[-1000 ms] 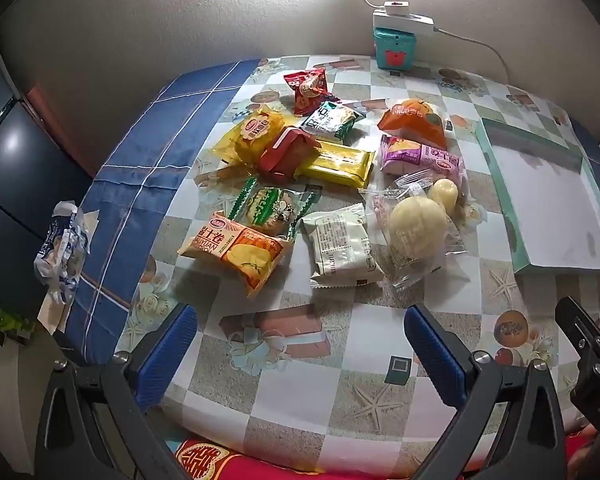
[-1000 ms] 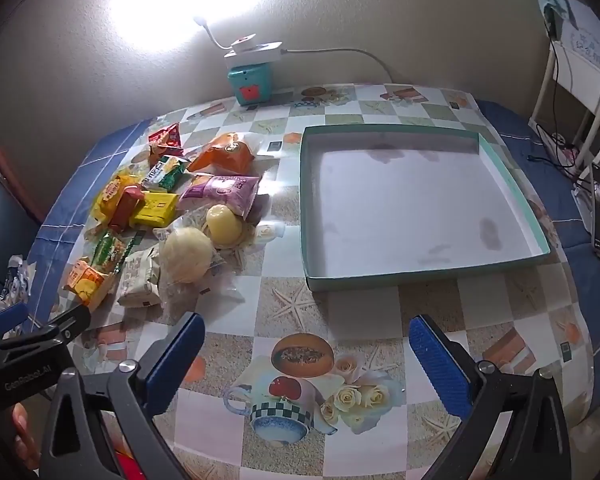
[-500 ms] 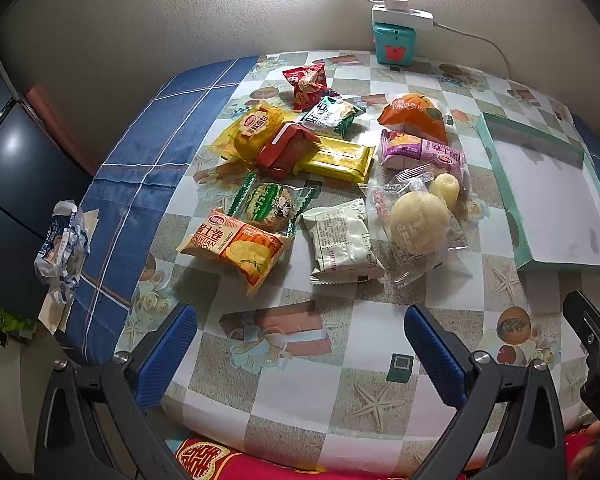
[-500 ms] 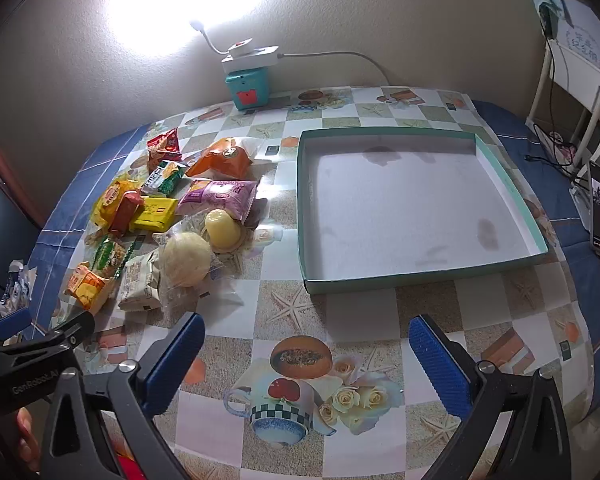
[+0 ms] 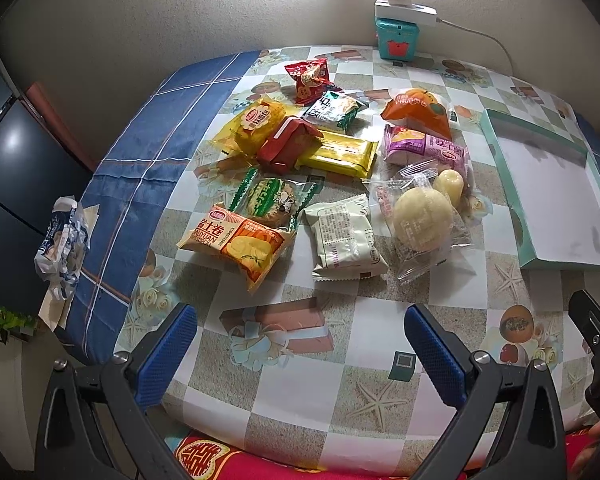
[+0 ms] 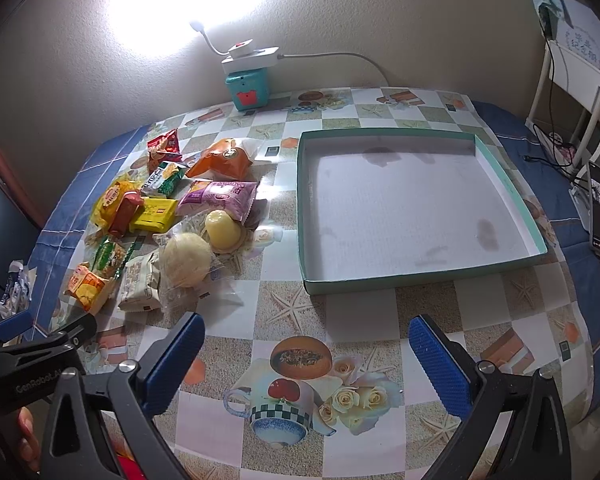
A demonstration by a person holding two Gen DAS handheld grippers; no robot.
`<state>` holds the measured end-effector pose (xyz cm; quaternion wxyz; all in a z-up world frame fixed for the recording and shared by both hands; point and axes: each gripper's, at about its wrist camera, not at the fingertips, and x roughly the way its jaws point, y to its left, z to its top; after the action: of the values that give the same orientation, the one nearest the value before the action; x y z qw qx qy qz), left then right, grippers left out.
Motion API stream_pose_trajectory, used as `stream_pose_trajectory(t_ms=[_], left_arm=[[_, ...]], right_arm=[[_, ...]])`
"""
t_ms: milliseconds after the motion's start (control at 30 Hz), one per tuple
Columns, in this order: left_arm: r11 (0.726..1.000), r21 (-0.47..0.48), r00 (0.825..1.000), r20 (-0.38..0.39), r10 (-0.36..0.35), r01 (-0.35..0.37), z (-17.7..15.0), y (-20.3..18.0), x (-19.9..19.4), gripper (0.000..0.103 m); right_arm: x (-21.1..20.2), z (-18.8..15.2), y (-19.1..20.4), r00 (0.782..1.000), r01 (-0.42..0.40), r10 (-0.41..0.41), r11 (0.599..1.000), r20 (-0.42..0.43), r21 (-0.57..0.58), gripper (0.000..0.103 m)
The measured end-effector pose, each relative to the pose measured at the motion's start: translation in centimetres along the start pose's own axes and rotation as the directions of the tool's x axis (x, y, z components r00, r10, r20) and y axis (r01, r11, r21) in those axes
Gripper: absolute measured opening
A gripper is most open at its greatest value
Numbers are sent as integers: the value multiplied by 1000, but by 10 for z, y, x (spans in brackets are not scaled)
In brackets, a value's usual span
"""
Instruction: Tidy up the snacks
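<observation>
Several wrapped snacks lie in a heap on the left half of the table: an orange egg-roll pack (image 5: 236, 242), a pale green pack (image 5: 344, 238), a clear bag with round buns (image 5: 422, 218), a yellow bar (image 5: 338, 154), a purple pack (image 5: 424, 146). The heap also shows in the right wrist view (image 6: 168, 216). An empty shallow teal tray (image 6: 504, 184) lies to their right. My left gripper (image 5: 300, 354) is open and empty, near the table's front edge, short of the snacks. My right gripper (image 6: 306, 364) is open and empty, in front of the tray.
A teal box (image 6: 247, 88) with a white power strip and lamp stands at the back by the wall. A crumpled wrapper (image 5: 62, 244) hangs off the left table edge. A white chair (image 6: 576, 92) and a phone (image 6: 599, 208) are at the right.
Both grippers have drifted slightly forward and higher over the table; the snacks and tray have not moved. Both stay open.
</observation>
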<state>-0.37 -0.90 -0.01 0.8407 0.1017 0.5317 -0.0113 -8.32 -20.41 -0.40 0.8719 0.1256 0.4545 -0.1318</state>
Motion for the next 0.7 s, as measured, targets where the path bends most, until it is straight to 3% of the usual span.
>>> stream_pose_trajectory(t_ms=[700], left_arm=[[1000,-1,1000,-14,-1,1,-2,0,4,103]], right_arm=[[0,0,1,1000,0,0,1000,0,0,103]])
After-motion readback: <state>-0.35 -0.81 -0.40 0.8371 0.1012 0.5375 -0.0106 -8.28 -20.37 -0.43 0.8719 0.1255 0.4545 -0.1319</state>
